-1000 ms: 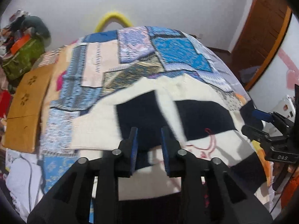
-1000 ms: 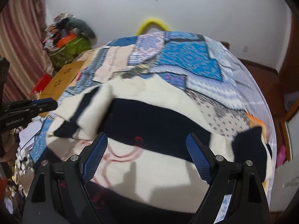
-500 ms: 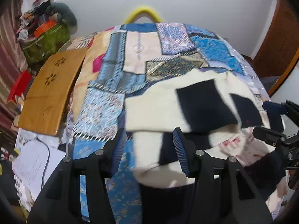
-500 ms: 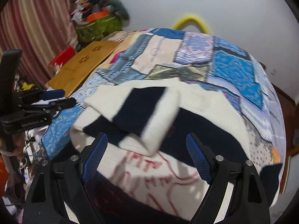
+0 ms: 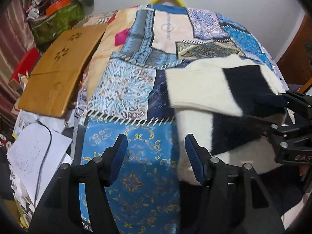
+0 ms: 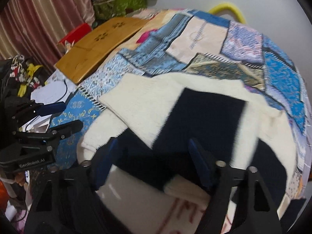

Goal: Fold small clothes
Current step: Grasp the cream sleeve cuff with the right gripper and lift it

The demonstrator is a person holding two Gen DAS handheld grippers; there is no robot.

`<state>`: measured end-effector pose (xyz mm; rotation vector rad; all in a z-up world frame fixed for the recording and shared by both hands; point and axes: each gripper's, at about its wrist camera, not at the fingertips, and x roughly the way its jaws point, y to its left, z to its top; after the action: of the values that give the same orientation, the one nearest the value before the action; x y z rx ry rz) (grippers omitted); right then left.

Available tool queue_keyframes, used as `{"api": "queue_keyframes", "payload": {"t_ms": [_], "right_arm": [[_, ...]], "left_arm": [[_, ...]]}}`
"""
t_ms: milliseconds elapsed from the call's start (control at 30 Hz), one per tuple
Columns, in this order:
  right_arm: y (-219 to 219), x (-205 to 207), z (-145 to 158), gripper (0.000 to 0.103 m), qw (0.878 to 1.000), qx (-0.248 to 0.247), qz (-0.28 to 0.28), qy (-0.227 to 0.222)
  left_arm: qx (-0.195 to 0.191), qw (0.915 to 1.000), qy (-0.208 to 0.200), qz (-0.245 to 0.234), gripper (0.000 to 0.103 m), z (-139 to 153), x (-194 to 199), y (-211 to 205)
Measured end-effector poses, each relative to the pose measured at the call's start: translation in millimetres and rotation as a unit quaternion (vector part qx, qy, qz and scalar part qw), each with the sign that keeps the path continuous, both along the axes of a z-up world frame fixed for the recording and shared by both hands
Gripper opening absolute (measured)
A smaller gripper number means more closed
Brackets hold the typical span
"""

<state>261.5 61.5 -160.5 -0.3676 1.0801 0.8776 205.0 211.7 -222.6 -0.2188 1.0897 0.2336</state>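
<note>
A cream and navy sweater (image 5: 202, 89) is spread on a patchwork quilt (image 5: 136, 89), lying toward three o'clock in the left wrist view, with one sleeve folded across its body. The left gripper (image 5: 156, 152) is held over bare quilt, its jaws released and just opened wider, with nothing between them. The right gripper (image 6: 152, 156) is held over the sweater's navy band; its jaws have just been narrowing, and no pinched cloth is seen. A wooden board (image 6: 101, 44) is seen toward ten o'clock.

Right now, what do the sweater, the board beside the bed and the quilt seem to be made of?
Sweater: soft knit, probably wool or fleece; its cream and navy surface looks fuzzy and matte.
Board: wood or bamboo, smooth with a slight sheen; honey colour and cut-out flower shapes.
Quilt: thin woven patchwork cloth, likely cotton; printed patches with stitched seams, though blur hides the weave.
</note>
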Motion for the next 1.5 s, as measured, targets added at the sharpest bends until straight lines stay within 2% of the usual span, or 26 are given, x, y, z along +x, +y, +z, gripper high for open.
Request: {"api": "queue_keyframes", "payload": {"t_ms": [67, 333, 400, 467, 500, 567, 633, 700, 800, 933, 1033, 1200, 1500], "right_arm": [[8.5, 1.7, -8.7, 0.061, 1.0, -0.008, 0.008, 0.007], [27.9, 0.5, -23.8, 0.06, 0.999, -0.017, 0.036, 0.005], [30.0, 2.7, -25.8, 0.054, 0.999, -0.019, 0.036, 0.003], [30.9, 5.0, -26.9, 0.04, 0.999, -0.025, 0.031, -0.005], [30.4, 6.9, -26.5, 0.037, 0.999, -0.023, 0.03, -0.006], [24.2, 12.8, -24.0, 0.016, 1.0, -0.009, 0.019, 0.003], [17.9, 18.6, -21.6, 0.009, 1.0, 0.007, 0.008, 0.018], [10.4, 20.9, -16.3, 0.008, 1.0, 0.02, -0.008, 0.013], [-3.2, 17.6, -1.4, 0.007, 0.999, 0.037, -0.019, -0.016], [-33.6, 13.7, 34.1, 0.007, 0.994, 0.081, -0.046, -0.064], [-59.4, 16.0, 58.5, 0.007, 0.987, 0.111, -0.076, -0.081], [-106.4, 23.1, 84.0, 0.007, 0.978, 0.145, -0.121, -0.089], [-178.2, 30.5, 84.9, 0.007, 0.966, 0.158, -0.188, -0.076]], "left_arm": [[-0.003, 1.0, 0.007, 0.0, 0.061, -7.1, 1.8, 1.5], [-0.007, 0.9998, 0.017, -0.001, 0.061, -23.5, 9.4, 3.4], [-0.008, 0.9998, 0.019, 0.0, 0.061, -26.3, 10.6, 4.1], [-0.011, 0.9997, 0.022, 0.003, 0.061, -28.5, 11.5, 5.0], [-0.014, 0.9996, 0.024, 0.006, 0.061, -29.7, 11.8, 5.5], [-0.015, 0.9996, 0.025, 0.007, 0.061, -30.6, 11.7, 5.6], [-0.014, 0.9996, 0.025, 0.008, 0.061, -30.7, 11.3, 4.7], [-0.013, 0.9996, 0.025, 0.009, 0.061, -30.3, 10.9, 3.6], [-0.008, 0.9996, 0.027, 0.009, 0.061, -28.5, 10.3, 1.8], [-0.001, 0.9998, 0.019, 0.005, 0.061, -16.5, 6.3, -1.9], [-0.007, 0.9999, 0.008, 0.001, 0.061, -4.3, 3.8, -5.0], [-0.001, 0.9999, -0.011, -0.012, 0.062, 16.3, 2.2, -18.9], [0.02, 0.9988, -0.024, -0.038, 0.066, 37.5, 7.2, -55.8]]}}
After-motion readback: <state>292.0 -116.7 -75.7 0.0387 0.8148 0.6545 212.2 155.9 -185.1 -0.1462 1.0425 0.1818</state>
